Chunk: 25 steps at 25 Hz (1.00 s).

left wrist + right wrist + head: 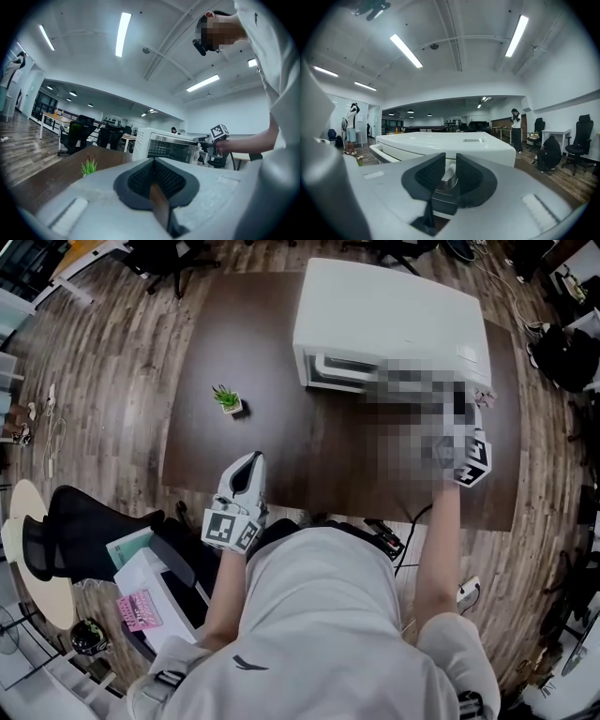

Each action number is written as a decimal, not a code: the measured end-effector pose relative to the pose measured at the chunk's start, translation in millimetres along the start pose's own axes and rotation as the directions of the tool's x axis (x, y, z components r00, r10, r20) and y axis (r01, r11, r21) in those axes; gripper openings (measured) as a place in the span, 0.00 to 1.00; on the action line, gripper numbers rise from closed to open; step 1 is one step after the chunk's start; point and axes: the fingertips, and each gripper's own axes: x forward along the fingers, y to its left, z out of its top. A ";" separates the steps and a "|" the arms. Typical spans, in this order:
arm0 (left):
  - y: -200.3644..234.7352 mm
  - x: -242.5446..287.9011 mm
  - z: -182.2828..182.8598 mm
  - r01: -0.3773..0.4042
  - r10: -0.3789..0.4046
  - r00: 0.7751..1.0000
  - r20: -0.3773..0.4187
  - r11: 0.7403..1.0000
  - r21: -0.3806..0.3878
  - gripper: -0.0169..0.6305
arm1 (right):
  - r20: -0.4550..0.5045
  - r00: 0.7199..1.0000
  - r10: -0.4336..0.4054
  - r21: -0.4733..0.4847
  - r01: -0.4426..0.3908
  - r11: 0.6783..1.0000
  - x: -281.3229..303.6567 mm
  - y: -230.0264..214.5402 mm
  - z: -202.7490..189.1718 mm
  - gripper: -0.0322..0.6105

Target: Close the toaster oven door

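The white toaster oven (394,320) stands at the far right of the brown table (262,343); its front also shows in the left gripper view (164,145). My right gripper (450,174) is at the oven's front right corner, and a silver door handle (448,178) sits between its pads, which lie against its sides. In the head view a mosaic patch hides those jaws; only the marker cube (474,461) shows. My left gripper (247,467) rests at the table's near edge, well left of the oven, shut (153,161) with nothing in it.
A small potted plant (228,400) stands on the table's left half. A black office chair (84,521) and a pile of books and boxes (141,582) are by my left side. A black cable (412,535) hangs off the table's near edge. A person (516,129) stands far behind.
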 end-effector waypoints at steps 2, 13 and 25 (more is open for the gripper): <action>0.8 0.5 -0.5 0.001 -0.001 1.000 0.001 1.000 -0.003 0.03 | -0.001 1.000 0.002 -0.005 -0.002 1.000 0.1 1.2 -0.2 0.16; 1.9 1.7 1.8 0.013 -0.013 1.000 0.007 1.000 0.000 0.03 | 0.044 0.999 0.012 -0.114 -0.007 0.993 -8.9 12.8 5.3 0.11; -4.2 -1.9 5.2 0.027 -0.027 0.999 0.018 1.000 0.000 0.03 | 0.098 0.993 0.073 -0.152 -0.057 0.987 -70.8 61.4 4.2 0.11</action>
